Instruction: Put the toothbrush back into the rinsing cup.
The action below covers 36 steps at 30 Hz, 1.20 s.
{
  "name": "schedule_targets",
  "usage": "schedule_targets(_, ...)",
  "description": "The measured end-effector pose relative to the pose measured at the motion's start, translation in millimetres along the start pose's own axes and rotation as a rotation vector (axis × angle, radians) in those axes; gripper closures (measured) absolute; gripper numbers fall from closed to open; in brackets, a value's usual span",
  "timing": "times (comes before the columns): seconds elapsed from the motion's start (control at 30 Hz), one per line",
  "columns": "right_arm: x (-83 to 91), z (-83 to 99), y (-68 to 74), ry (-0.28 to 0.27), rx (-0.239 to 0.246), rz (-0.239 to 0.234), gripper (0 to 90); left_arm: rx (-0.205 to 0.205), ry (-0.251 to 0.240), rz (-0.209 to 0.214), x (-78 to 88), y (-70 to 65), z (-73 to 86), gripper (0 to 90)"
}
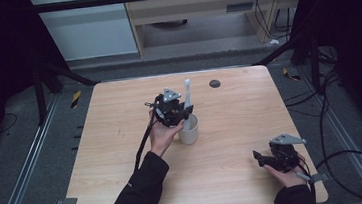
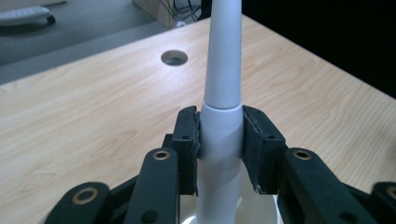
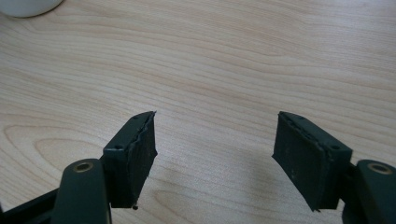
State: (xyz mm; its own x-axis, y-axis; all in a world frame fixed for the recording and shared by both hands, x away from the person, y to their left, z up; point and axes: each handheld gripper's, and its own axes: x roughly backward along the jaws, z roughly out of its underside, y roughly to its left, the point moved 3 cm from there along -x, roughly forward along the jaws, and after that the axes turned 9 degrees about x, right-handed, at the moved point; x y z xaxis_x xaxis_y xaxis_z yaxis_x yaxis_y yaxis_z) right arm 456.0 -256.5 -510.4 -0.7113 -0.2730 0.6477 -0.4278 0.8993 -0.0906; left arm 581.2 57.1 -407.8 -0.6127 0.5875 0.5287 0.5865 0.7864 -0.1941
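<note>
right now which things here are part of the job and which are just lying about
In the job: left gripper, shut on the white toothbrush; white cup under it.
Lying about: right gripper, open and empty; round hole in the table.

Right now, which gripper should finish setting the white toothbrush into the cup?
Left. The left gripper is clamped on the toothbrush, upright above the white cup. The right gripper is open, holding nothing, near the table's near right corner.
</note>
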Motion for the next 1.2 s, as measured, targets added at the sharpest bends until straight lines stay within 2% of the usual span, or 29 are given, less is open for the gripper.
schedule_targets(0.27,0.2,0.0,0.2,0.000,0.000,0.001,29.6,0.010,0.037,-0.007,-8.4,4.3,8.1,67.1)
schedule_targets(0.43,0.1,-0.1,0.4,0.000,-0.002,0.000,29.6,0.014,0.032,0.000,-9.2,6.0,8.7,66.8)
schedule_targets(0.83,0.3,-0.2,0.6,0.000,-0.002,0.002,29.5,0.011,0.012,-0.015,-7.6,10.5,11.3,62.7)
schedule_targets(1.07,0.7,-0.1,0.6,0.001,-0.001,0.002,29.5,0.010,0.001,-0.007,-0.2,12.2,13.0,62.4)
schedule_targets(1.2,0.8,0.2,0.4,0.002,-0.002,0.003,29.5,-0.002,-0.018,0.002,17.3,13.5,13.5,61.6)
